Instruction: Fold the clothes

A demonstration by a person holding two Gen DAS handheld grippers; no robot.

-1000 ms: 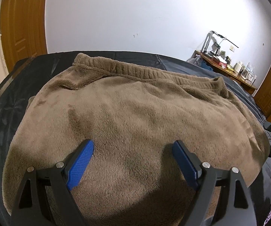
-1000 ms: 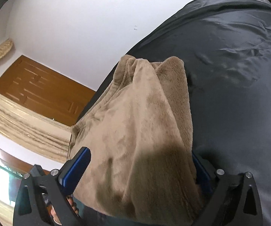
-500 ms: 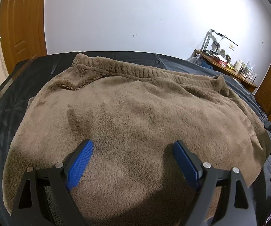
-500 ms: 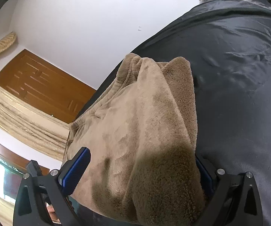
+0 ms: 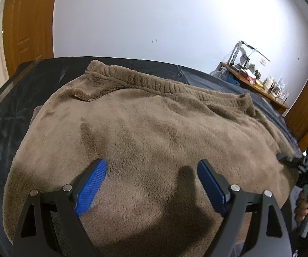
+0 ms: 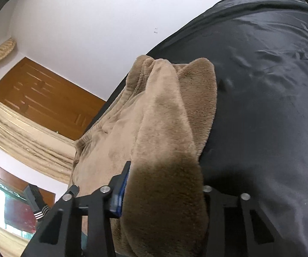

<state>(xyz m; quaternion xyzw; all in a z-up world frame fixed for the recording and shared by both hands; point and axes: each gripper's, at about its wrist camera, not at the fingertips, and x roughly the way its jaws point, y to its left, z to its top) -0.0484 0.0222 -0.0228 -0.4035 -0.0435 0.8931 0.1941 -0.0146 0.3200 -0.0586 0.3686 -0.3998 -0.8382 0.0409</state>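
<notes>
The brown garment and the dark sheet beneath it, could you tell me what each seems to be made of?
Brown garment: likely plush fleece, with a matte, fuzzy pile and a ribbed knit band. Dark sheet: probably a smooth synthetic weave, slightly glossy with sharp fine wrinkles.

The garment (image 5: 154, 132) is thick brown fleece — plush, matt, with a ribbed knit band (image 5: 154, 82) along its far edge. Under it lies a dark sheet (image 6: 271, 85), smooth cloth with a faint sheen and fine creases. The left gripper (image 5: 151, 171) has matt black plastic arms, bright metal pins and blue pads (image 5: 90, 185) with a fine knurled texture. Behind the garment, the wall (image 5: 154, 17) is smooth matt white; beside it the door (image 5: 27, 27) is glossy varnished wood.
</notes>
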